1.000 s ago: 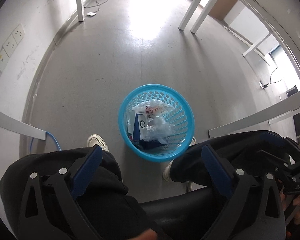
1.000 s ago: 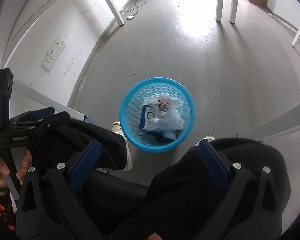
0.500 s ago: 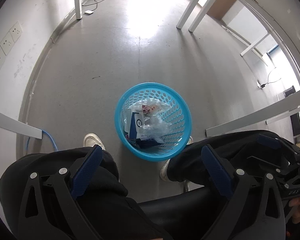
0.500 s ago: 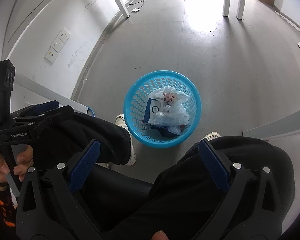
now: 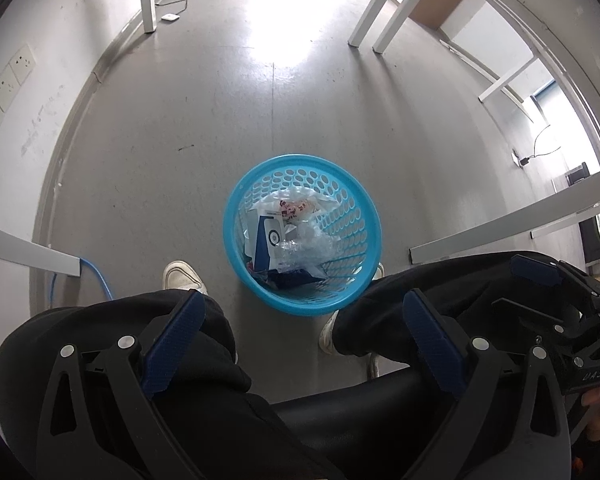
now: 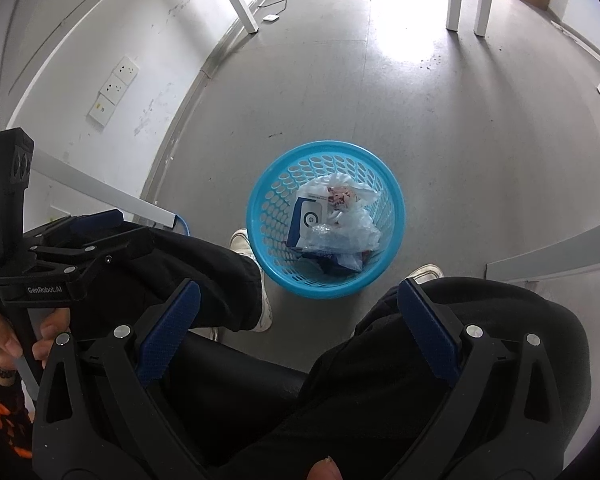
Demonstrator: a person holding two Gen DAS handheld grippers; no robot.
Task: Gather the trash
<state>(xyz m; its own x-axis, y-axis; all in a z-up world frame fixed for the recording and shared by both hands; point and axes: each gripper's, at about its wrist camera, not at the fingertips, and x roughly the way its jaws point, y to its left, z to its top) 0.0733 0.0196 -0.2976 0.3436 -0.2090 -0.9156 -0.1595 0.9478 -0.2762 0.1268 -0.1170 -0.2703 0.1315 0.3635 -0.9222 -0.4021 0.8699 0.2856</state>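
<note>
A blue plastic basket (image 5: 364, 208) stands on the grey floor between the person's feet; it also shows in the right wrist view (image 6: 394, 200). It holds trash: a blue and white box (image 5: 269, 240), clear plastic wrap (image 5: 304, 250) and a crumpled wrapper (image 6: 342, 196). My left gripper (image 5: 300, 344) is open and empty, held high above the person's knees, nearer than the basket. My right gripper (image 6: 296, 340) is open and empty, also above the lap. Each gripper shows at the edge of the other's view.
The person sits on a black chair, legs in black trousers (image 5: 100, 344), white shoes (image 5: 182, 276) beside the basket. White table legs (image 5: 364, 20) stand farther off. A wall with sockets (image 6: 114, 88) is at the left. A blue cable (image 5: 100, 280) runs along the floor.
Both grippers have drifted slightly, so the basket sits a little higher in each view. Both stay open and empty. The basket and its trash have not moved.
</note>
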